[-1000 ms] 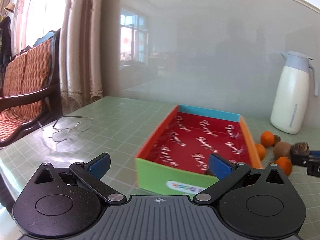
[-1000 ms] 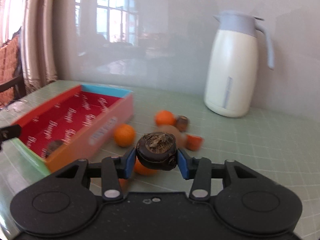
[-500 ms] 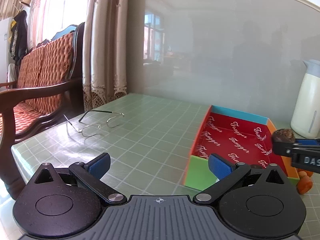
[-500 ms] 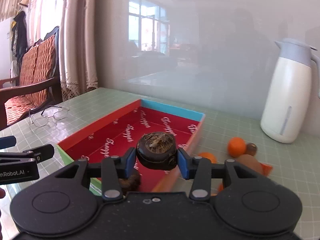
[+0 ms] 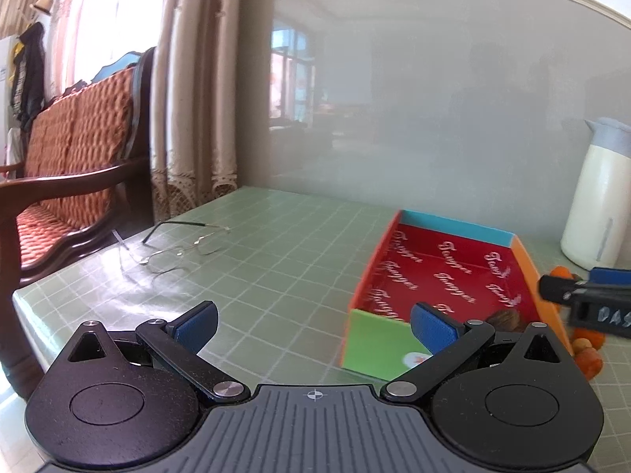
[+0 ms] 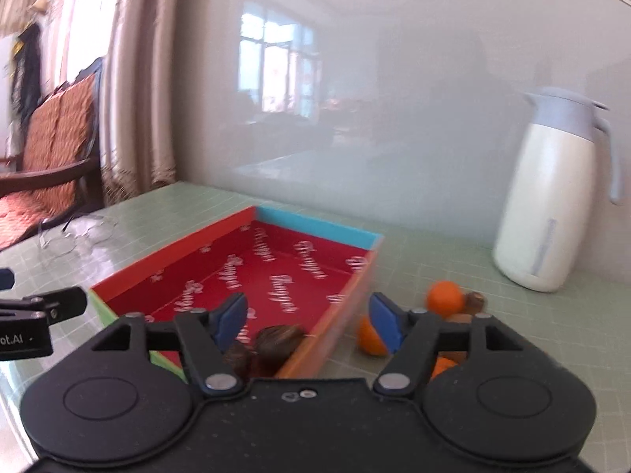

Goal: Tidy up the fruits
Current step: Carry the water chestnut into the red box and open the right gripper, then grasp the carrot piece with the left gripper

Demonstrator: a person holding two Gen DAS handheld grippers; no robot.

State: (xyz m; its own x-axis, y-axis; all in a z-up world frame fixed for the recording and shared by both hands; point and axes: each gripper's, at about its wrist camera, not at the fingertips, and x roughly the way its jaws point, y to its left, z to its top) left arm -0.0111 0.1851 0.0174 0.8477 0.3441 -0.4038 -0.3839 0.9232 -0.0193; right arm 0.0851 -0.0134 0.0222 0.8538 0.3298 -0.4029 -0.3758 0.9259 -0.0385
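Observation:
A red-lined box (image 6: 189, 254) with orange, blue and green walls lies on the green tiled table; it also shows in the left wrist view (image 5: 376, 337). My right gripper (image 6: 309, 321) is open over the box's near right corner. Two dark brown round fruits (image 6: 276, 345) lie in that corner just below it; one shows in the left wrist view (image 5: 504, 319). Oranges (image 6: 443, 297) and other brown fruit (image 6: 475, 301) lie on the table right of the box. My left gripper (image 5: 313, 325) is open and empty, left of the box.
A white thermos jug (image 6: 546, 201) stands at the back right. Wire-rimmed glasses (image 5: 177, 246) lie on the table left of the box. A wooden chair with an orange cushion (image 5: 75, 157) stands beyond the table's left edge. A glossy wall runs behind.
My right gripper carried the brown fruit over the box, opened, and the fruit now lies in the box's near corner. The left gripper shifted left, staying open.

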